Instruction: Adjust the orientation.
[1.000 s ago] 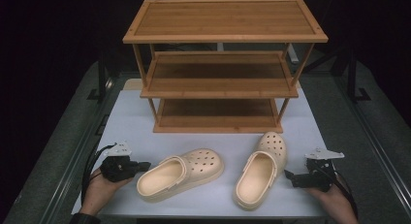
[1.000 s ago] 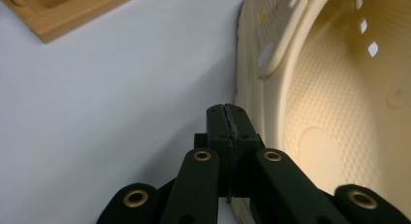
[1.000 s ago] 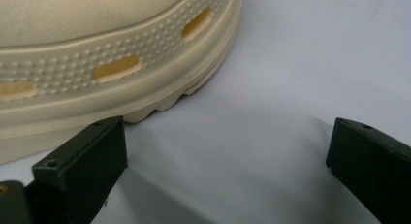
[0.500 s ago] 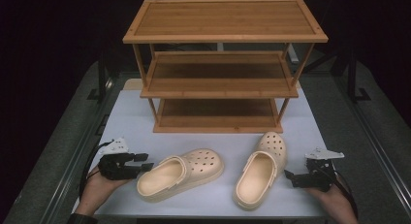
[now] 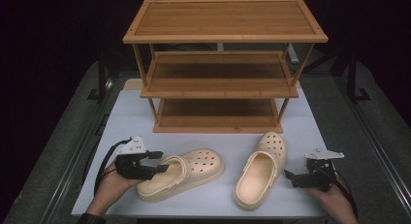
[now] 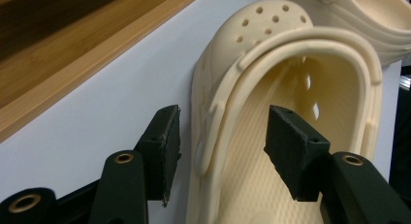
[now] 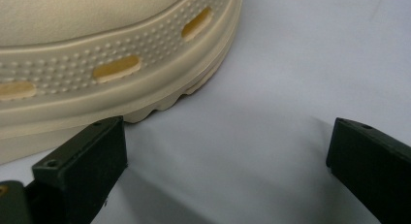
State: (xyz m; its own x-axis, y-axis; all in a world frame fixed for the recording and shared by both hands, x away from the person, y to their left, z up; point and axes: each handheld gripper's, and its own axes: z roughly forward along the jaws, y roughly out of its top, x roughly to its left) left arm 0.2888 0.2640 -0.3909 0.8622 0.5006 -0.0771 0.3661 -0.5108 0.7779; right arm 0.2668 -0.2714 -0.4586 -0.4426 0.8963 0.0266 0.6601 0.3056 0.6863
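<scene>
Since the earlier frame, left gripper [image 5: 157, 162] has slid right to the left clog [image 5: 181, 179] at lower left – jaws just opening, straddling its heel rim untouched; right gripper [image 5: 290, 176], jaws apart, sits beside the right clog [image 5: 261, 169] – lower right

From my seat: in the left gripper view the left clog [image 6: 291, 112] is cut at the bottom edge, heel end out of frame, and the second clog [image 6: 368, 10] at upper right is clipped by the top and right edges. The wooden rack [image 6: 72, 49] is just a corner slab, upper left. In the right gripper view the right clog [image 7: 97, 49] runs off the top and left edges; can't tell if the pad [image 7: 82, 161] at lower left touches its sole. High view: both forearms cut off at the bottom.
</scene>
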